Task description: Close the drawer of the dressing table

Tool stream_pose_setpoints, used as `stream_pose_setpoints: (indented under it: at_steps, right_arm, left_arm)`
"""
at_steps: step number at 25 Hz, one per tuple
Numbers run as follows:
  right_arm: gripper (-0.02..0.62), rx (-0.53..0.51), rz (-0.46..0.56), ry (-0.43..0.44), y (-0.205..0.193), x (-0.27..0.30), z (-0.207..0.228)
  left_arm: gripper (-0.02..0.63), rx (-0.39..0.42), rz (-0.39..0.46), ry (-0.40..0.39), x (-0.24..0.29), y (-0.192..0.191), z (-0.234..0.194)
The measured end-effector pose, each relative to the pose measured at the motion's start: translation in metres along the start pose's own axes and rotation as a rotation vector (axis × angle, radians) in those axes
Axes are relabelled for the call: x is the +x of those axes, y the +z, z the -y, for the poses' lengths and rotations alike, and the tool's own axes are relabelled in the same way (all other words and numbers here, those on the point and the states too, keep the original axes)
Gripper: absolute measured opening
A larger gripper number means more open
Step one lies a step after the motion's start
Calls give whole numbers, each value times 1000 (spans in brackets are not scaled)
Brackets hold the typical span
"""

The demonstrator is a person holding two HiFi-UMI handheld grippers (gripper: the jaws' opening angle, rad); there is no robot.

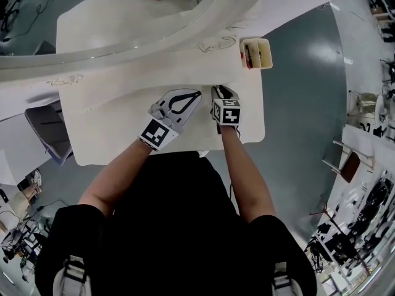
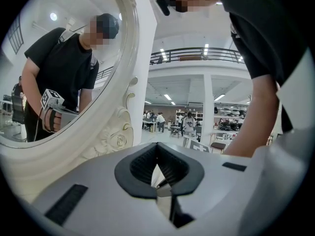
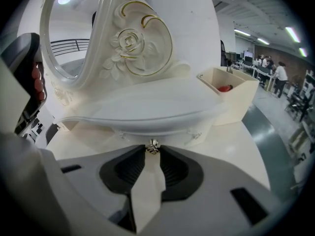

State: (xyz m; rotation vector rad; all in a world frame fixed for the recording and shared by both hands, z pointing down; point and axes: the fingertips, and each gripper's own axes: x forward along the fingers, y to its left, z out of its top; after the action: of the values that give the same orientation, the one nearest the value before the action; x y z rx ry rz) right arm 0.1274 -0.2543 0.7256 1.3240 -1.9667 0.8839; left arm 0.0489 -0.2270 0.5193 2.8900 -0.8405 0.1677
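Note:
The white dressing table lies below me, its oval mirror at the far side. In the right gripper view a small drawer front sits under a curved ledge, with a little metal knob in its middle. My right gripper has its fingertips closed on either side of that knob; from the head it shows at the ledge. My left gripper hovers just to its left, shut and empty, and its own view faces the mirror frame. How far out the drawer stands is hard to tell.
An open cream box with a red item inside stands on the table to the right of the drawer. The carved mirror base rises right behind the ledge. Grey floor surrounds the table, with chairs and desks far right.

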Motion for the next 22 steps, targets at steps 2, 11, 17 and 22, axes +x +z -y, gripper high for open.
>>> stream_pose_setpoints:
  at_steps: [2,11,17,22]
  right_arm:
    - [97,0,3,-3,2,1,0]
    - [98,7,15,-10,7,6,4]
    - [112,-23,19,9,7,-3,2]
    - [112,-28,47,13,0,-30,3]
  left_arm:
    - [-6,9,-7,4,-1,0,-1]
    - [-6,26,-21,23,-7,3,-3]
    - [-6,17,-31,32,-11,-1,-2]
    - [-6,7,-35,42,-11,2,4]
